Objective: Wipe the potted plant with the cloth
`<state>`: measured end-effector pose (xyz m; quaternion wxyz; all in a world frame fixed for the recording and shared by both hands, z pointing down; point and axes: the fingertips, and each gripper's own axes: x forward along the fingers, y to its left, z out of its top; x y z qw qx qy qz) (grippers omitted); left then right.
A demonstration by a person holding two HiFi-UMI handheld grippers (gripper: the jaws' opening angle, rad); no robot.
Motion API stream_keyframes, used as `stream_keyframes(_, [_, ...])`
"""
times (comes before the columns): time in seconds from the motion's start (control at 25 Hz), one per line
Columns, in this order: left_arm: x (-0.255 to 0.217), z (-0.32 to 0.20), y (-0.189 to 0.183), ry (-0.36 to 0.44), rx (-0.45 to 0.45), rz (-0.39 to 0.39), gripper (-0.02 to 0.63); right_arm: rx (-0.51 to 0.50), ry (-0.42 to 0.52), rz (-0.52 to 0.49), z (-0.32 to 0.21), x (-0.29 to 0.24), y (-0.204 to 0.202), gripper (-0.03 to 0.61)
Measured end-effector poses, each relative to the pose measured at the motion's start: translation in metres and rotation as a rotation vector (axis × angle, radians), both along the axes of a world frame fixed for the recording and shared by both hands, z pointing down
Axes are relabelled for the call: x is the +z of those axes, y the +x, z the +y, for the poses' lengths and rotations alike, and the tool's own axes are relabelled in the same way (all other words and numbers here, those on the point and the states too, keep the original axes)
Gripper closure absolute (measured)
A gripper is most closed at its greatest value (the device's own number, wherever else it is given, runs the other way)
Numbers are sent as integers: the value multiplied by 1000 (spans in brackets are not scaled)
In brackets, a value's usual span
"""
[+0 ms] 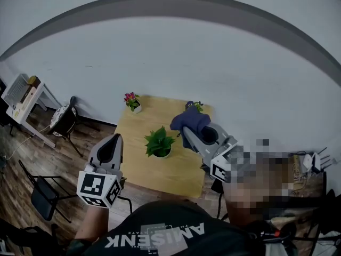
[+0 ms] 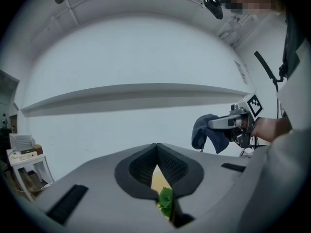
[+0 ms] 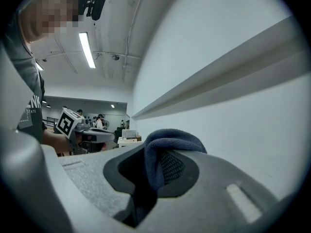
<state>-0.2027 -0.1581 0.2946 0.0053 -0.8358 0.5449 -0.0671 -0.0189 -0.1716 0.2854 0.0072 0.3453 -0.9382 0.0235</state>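
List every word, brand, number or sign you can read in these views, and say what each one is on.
"AMISENK": large white print on the person's dark shirt, upside down in the head view.
Smaller line of print next to it on the shirt: too small to read.
Marker cubes: black-and-white square patterns only, no letters or numbers.
Nothing else readable; the table and pots show no print.

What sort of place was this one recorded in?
Probably an office-like lab or studio: a small wooden table against a bare white wall, a folding chair beside it, and a ceiling strip light over people farther back.
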Motion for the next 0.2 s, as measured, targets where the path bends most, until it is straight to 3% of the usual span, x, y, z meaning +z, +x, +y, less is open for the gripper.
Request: stream_keyframes(0.2, [3, 3, 7, -16, 12, -9, 612, -11, -11, 7, 4, 5, 1, 528])
